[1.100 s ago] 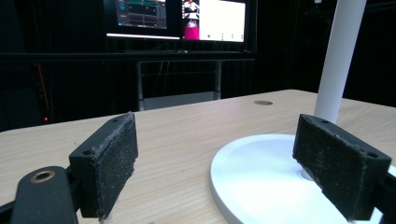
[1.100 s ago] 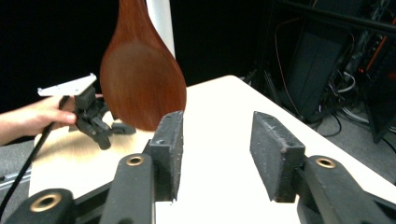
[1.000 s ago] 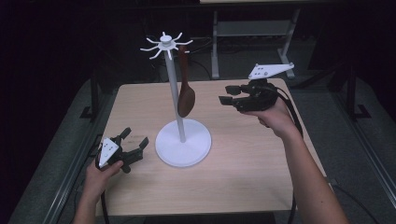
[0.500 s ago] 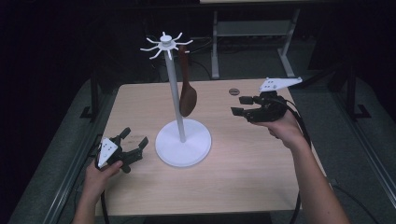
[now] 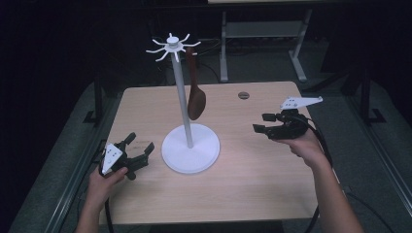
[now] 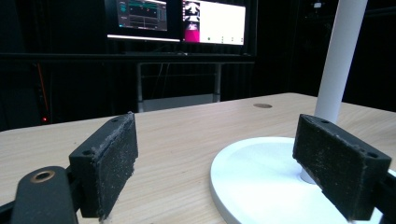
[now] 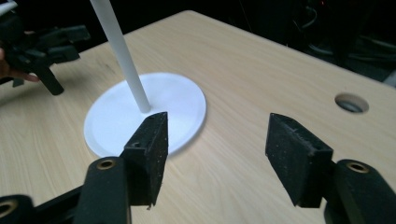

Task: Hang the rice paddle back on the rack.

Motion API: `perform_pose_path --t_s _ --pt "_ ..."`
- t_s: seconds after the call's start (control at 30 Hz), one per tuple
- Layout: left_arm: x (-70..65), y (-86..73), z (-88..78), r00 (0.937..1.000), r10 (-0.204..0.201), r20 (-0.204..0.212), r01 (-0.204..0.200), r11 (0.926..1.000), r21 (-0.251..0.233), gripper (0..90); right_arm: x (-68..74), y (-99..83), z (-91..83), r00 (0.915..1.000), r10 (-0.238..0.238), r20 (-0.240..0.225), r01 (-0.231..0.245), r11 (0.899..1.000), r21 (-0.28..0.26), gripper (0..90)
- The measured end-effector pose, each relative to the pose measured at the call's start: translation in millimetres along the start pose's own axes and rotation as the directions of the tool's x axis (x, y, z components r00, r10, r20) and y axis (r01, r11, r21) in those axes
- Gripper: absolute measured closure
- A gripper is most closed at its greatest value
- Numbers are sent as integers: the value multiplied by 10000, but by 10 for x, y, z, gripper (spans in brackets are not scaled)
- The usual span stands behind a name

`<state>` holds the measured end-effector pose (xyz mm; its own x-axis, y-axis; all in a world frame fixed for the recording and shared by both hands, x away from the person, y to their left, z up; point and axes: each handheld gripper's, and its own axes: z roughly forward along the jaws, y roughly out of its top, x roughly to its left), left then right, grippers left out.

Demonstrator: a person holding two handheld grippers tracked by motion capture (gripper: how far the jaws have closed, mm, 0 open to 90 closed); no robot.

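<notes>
The wooden table [image 5: 252,184] has wide bare stretches on both sides of the white stand [image 5: 187,131], and its near edge runs between the person's two forearms. A small round hole [image 5: 243,95] sits near the far edge, right of the stand's pole. Dark floor surrounds the table, with a metal frame [image 5: 262,34] behind it.

The right gripper [image 5: 259,124] hangs over the right part of the table, well apart from the stand, pointing towards it. Its jaws have just been opening and now stand wide apart with only bare wood between them, as the right gripper view shows. The left gripper [image 5: 141,146] rests at the left edge of the table, just beside the stand's round base — its jaws are also wide apart and hold nothing.

The brown spoon [image 5: 195,94] hangs from one of the short arms at the top of the stand, close beside the pole, bowl downward. It is dark, smooth and narrow in the handle, broadening to an oval bowl that ends above the base — clear of both grippers.
</notes>
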<state>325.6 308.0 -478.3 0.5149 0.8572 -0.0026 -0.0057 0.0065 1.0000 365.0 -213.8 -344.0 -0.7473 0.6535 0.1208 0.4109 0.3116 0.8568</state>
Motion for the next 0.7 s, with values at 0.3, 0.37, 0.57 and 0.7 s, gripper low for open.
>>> perform_pose_path --t_s 0.3,0.37,0.57,0.7 --pt "-5 -1 0 10000 -60 -18 60 10000 -10 134 -41 -290 14 9992 344 226 -353 9985 408 356" --pt "-7 -2 0 10000 -83 -31 83 10000 -10 134 -48 -350 20 9988 416 241 -427 9980 465 352" --pt "0 -1 -5 10000 18 -19 -18 10000 65 134 -63 -524 35 9976 558 421 -590 9952 786 335" --pt "1 -1 -5 10000 21 -12 -21 10000 66 134 -84 -644 21 9963 689 508 -731 9935 872 309"
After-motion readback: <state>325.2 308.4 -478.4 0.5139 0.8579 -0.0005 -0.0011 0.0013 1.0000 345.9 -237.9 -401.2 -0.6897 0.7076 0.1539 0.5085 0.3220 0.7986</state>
